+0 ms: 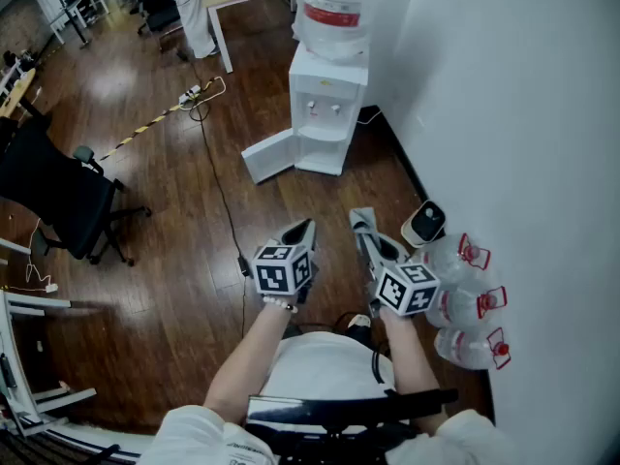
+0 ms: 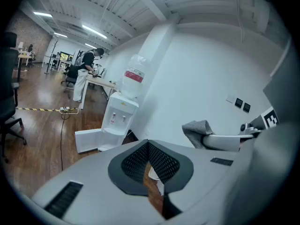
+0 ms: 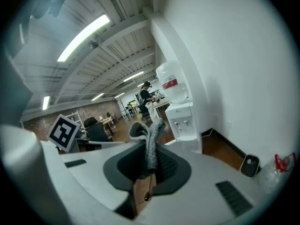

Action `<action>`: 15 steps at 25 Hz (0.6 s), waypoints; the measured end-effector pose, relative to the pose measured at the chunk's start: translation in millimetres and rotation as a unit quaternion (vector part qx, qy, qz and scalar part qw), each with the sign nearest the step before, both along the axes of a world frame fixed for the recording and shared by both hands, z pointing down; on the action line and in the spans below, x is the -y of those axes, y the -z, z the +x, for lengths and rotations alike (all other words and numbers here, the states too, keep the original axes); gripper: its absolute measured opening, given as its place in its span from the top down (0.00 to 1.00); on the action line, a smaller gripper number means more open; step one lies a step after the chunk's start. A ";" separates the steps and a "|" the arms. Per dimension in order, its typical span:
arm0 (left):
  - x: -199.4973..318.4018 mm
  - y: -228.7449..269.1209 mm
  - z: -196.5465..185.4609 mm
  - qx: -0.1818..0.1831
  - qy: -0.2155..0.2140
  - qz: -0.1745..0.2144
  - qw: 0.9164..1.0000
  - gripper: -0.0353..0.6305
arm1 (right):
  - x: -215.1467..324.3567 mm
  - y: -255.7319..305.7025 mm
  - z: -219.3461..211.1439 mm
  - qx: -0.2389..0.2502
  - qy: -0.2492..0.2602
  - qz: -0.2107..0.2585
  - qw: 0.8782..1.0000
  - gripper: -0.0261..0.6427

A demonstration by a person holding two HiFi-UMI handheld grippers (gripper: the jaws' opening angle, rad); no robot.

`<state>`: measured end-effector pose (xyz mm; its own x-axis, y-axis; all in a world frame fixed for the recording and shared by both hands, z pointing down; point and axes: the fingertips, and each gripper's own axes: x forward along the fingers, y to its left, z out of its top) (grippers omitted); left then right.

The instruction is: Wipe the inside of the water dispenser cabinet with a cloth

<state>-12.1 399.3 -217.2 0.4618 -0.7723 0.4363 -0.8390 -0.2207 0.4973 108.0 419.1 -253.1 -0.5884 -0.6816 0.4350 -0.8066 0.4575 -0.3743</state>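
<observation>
Cloth (image 3: pixel 149 146) pinched in my right gripper (image 1: pixel 361 221), left gripper (image 1: pixel 304 229) clenched empty, dispenser (image 1: pixel 326 114) well apart; seemingly shallow pinch could slip mid-wipe.

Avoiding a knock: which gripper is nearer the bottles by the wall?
Right. The right gripper, gripping the cloth, is just beside the bottles; the left gripper lies beyond it.

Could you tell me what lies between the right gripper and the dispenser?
Only bare floor separates the right gripper from the dispenser, per the head view.
</observation>
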 end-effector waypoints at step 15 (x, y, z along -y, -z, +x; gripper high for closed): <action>55.8 -13.4 -94.1 -0.001 -0.052 -0.001 0.999 0.95 | 46.4 -23.9 -109.8 0.019 -0.040 -0.018 0.999 0.91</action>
<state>-106.2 343.5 -203.9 0.5408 -0.7192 0.4363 -0.8105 -0.3067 0.4990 -1.7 372.8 -229.2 -0.5494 -0.7110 0.4389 -0.8249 0.3781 -0.4202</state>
